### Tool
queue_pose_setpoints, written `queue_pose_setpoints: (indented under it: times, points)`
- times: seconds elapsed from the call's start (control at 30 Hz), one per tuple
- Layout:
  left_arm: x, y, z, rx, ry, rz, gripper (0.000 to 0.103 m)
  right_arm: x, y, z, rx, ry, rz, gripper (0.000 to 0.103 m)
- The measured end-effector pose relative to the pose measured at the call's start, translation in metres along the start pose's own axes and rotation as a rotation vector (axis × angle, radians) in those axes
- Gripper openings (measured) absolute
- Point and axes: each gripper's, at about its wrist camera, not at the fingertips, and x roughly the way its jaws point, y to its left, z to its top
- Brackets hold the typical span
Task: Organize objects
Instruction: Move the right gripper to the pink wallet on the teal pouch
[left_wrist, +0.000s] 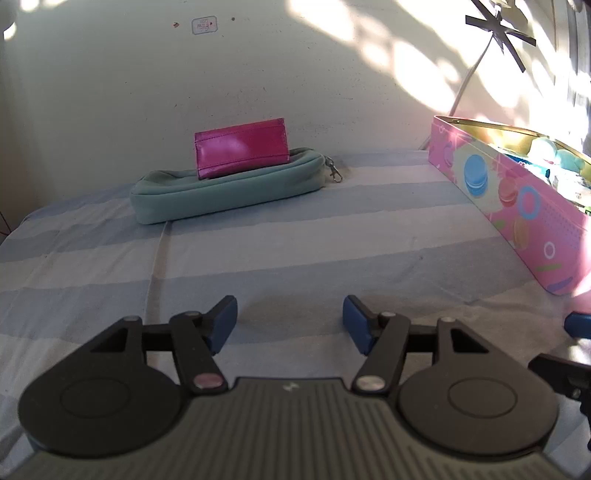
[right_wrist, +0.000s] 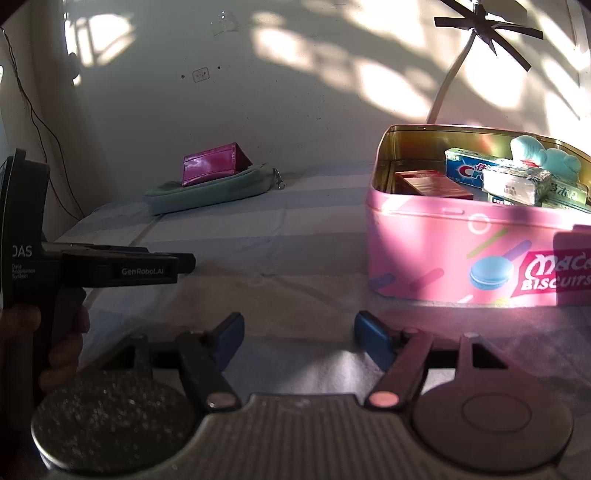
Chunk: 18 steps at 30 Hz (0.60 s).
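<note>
A magenta wallet (left_wrist: 242, 152) lies on top of a teal zip pouch (left_wrist: 229, 190) at the far side of the striped cloth, against the wall; both also show in the right wrist view, wallet (right_wrist: 212, 163) on pouch (right_wrist: 210, 194). A pink macaron biscuit tin (right_wrist: 476, 236) stands open on the right, holding a toothpaste box (right_wrist: 469, 171), a brown box (right_wrist: 430, 183), a wrapped pack (right_wrist: 515, 183) and a teal plush (right_wrist: 546, 155). The tin also shows in the left wrist view (left_wrist: 517, 206). My left gripper (left_wrist: 290, 325) is open and empty, low over the cloth. My right gripper (right_wrist: 299, 341) is open and empty, in front of the tin.
The blue-and-white striped cloth (left_wrist: 295, 236) covers the surface up to a pale wall. A white cable (right_wrist: 448, 81) taped to the wall runs down behind the tin. The left hand-held gripper's body (right_wrist: 92, 269) shows at the left of the right wrist view.
</note>
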Motion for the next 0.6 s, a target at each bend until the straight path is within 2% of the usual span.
queue_pose_setpoints:
  times: [0.37,0.5,0.6]
  points:
    - [0.01,0.027,0.002,0.028,-0.015,0.039,0.069,0.015,0.022,0.006,-0.049,0.018,0.005,0.071]
    - [0.015,0.046,0.003,-0.016,-0.012,0.061,0.07,0.028,0.035,0.013,-0.076,0.029,0.02,0.072]
    - [0.02,0.063,0.004,-0.089,0.0,0.059,0.07,0.038,0.047,0.017,-0.094,0.038,0.038,0.073]
